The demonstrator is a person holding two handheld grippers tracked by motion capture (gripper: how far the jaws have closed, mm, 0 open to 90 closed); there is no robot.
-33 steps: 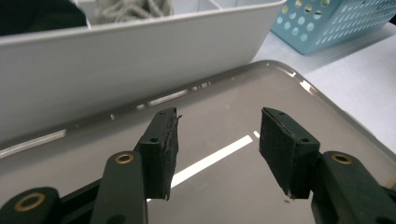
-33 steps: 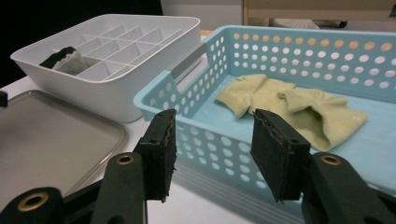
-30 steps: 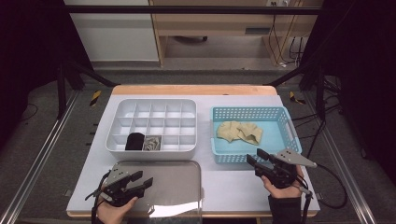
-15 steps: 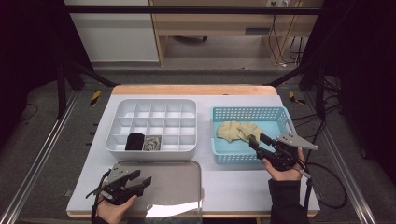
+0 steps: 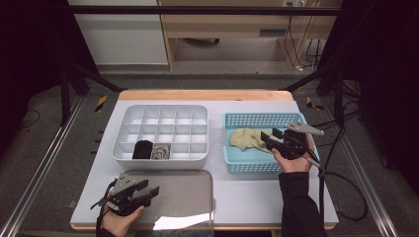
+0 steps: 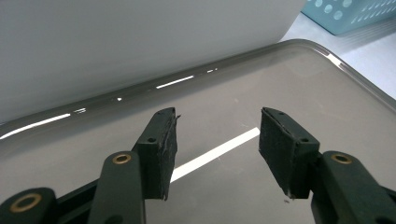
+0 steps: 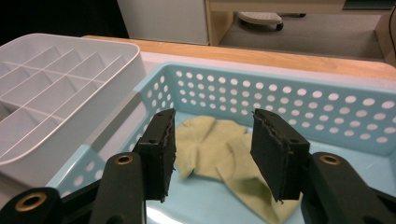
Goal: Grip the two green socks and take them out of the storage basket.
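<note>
Right tongs (image 5: 269, 138): I have them spread, nothing pinched, over the blue basket (image 5: 247, 120).
Cloth (image 5: 247, 138): yellow, crumpled in that basket, just beyond the jaws.
Left tongs (image 5: 148, 190): spread, just narrowed slightly, empty, above the grey tray (image 5: 188, 190) at the bench's near edge.
Organiser (image 5: 163, 111): white, left of basket.

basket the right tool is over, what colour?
Light blue basket, perforated walls; best in the right gripper view.
</note>
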